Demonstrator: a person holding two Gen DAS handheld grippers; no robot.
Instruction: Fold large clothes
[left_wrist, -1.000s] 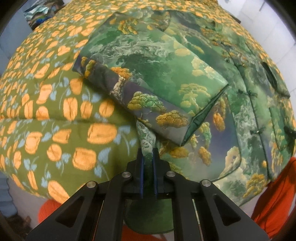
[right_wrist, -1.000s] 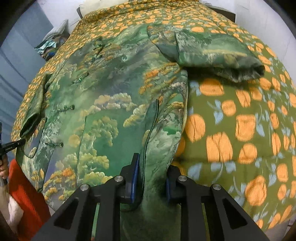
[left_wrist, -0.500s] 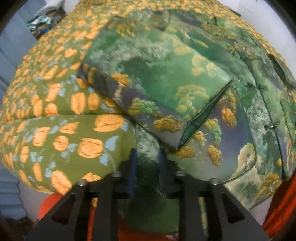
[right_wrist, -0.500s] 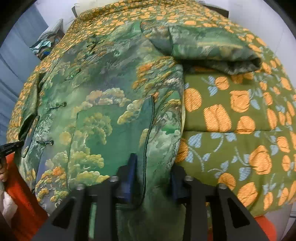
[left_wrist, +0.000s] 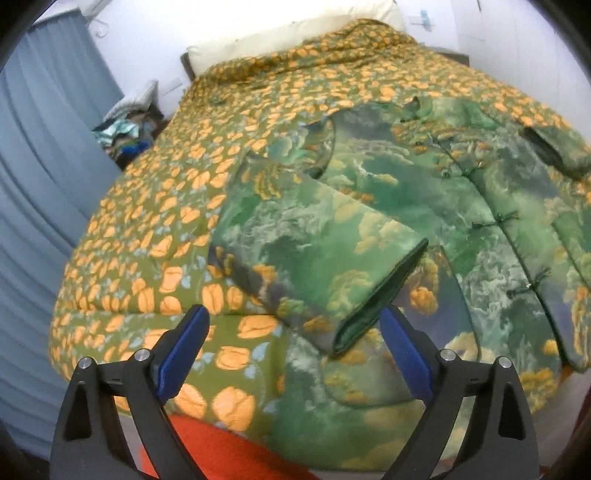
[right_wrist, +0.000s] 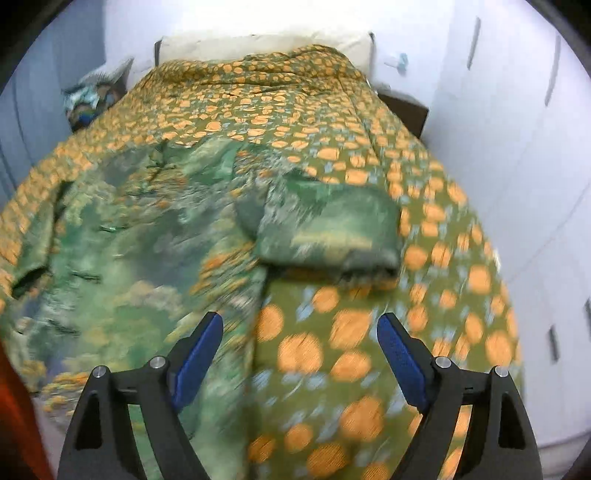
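Jacket (left_wrist: 424, 206) flat on bed (left_wrist: 155, 236), both sleeves folded in. Left claw (left_wrist: 291, 350), right claw (right_wrist: 299, 350) just opened wide, empty. Next: regrasp near hem, fold toward collar.

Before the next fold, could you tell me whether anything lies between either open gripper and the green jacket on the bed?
Nothing visible does. The left gripper and right gripper are open above the jacket, with only the quilt around it.

Both wrist views downward; shared jacket (left_wrist: 388, 192)
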